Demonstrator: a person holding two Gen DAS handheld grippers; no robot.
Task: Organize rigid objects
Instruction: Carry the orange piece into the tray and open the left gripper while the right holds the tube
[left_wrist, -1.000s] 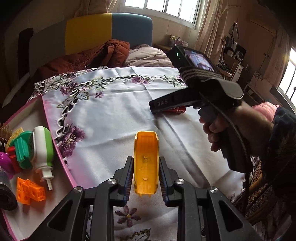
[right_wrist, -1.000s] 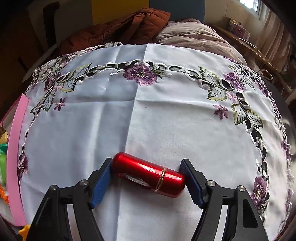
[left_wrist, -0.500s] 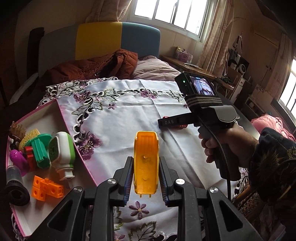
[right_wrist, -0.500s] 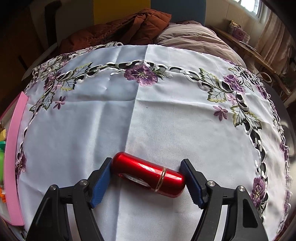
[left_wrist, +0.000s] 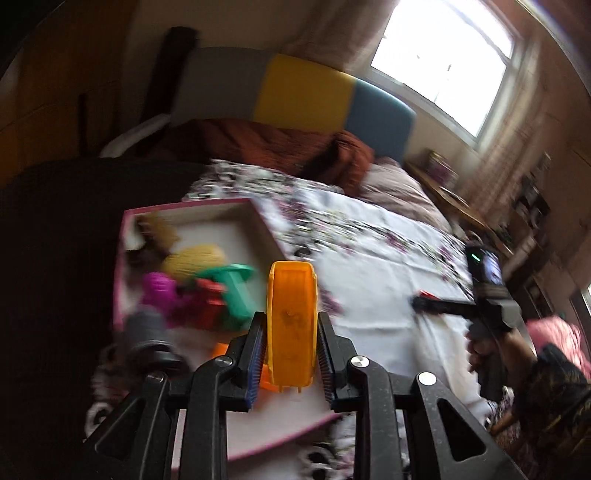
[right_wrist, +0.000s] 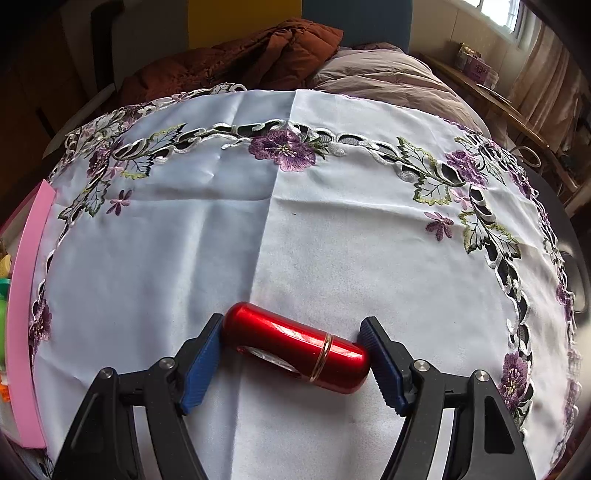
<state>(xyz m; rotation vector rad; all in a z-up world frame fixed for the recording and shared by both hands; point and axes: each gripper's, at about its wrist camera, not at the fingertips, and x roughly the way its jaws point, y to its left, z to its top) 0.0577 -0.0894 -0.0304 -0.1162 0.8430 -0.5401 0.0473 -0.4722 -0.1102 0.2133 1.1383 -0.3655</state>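
Note:
My left gripper (left_wrist: 291, 354) is shut on an orange plastic piece (left_wrist: 291, 321) and holds it above the near part of a pink-rimmed box (left_wrist: 192, 208). The box holds several toys: a green one (left_wrist: 236, 291), a magenta one (left_wrist: 162, 291), a yellow one (left_wrist: 192, 258) and a dark cylinder (left_wrist: 147, 332). My right gripper (right_wrist: 293, 354) sits low over the white embroidered cloth (right_wrist: 295, 221), its fingertips touching both ends of a red metal cylinder (right_wrist: 295, 349) that lies crosswise between them. It also shows far right in the left wrist view (left_wrist: 480, 295).
The pink box rim (right_wrist: 26, 295) runs along the cloth's left edge in the right wrist view. A brown quilt (right_wrist: 240, 62) and grey pillow (right_wrist: 388, 85) lie beyond the cloth. A headboard (left_wrist: 303, 96) and window (left_wrist: 443, 62) stand behind.
My left gripper has swung left with the orange piece, from over the cloth to over the toy box. The right gripper and red cylinder have barely moved.

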